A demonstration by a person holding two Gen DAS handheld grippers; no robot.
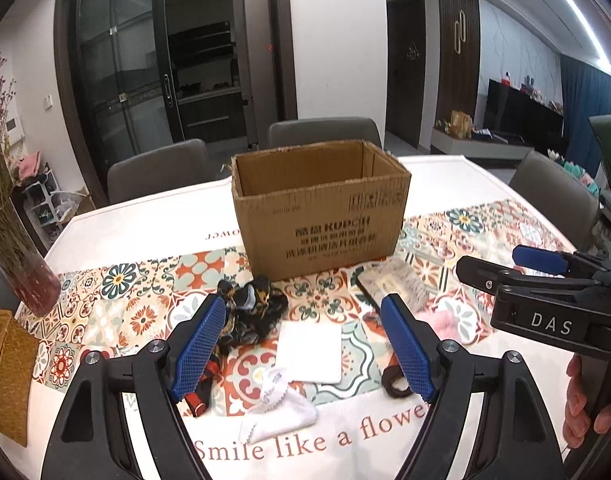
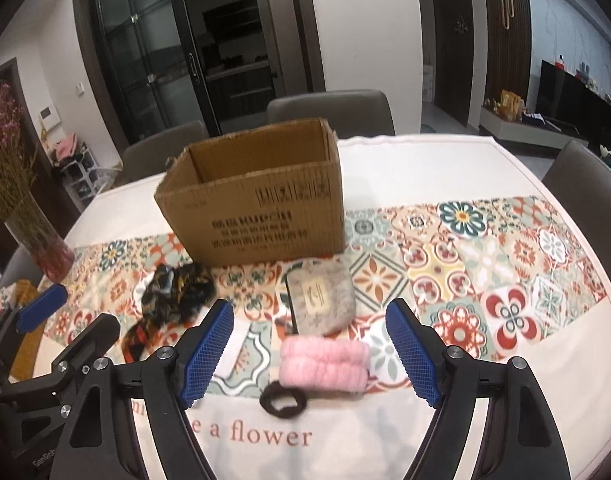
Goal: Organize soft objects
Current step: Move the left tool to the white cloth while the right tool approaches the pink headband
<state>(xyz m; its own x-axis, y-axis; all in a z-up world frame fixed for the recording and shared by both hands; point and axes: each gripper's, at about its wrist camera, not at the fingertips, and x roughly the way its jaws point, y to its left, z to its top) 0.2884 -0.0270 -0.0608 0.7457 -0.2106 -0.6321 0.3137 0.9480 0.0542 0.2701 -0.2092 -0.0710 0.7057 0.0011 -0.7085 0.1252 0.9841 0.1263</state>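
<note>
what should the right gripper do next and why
Probably ease the right gripper forward and down onto the pink band. Its jaws are open and empty, the band lies directly between them, and the cardboard box behind stands open.

Left tool [image 1: 309,344] and right tool [image 2: 309,350] both gape wide.

Box [image 1: 321,216]: "KUPCH" among Chinese print. Cloth [image 1: 305,444] on the surface: "Smile like a flower". Right gripper [image 1: 539,260] body: "DAS".
</note>
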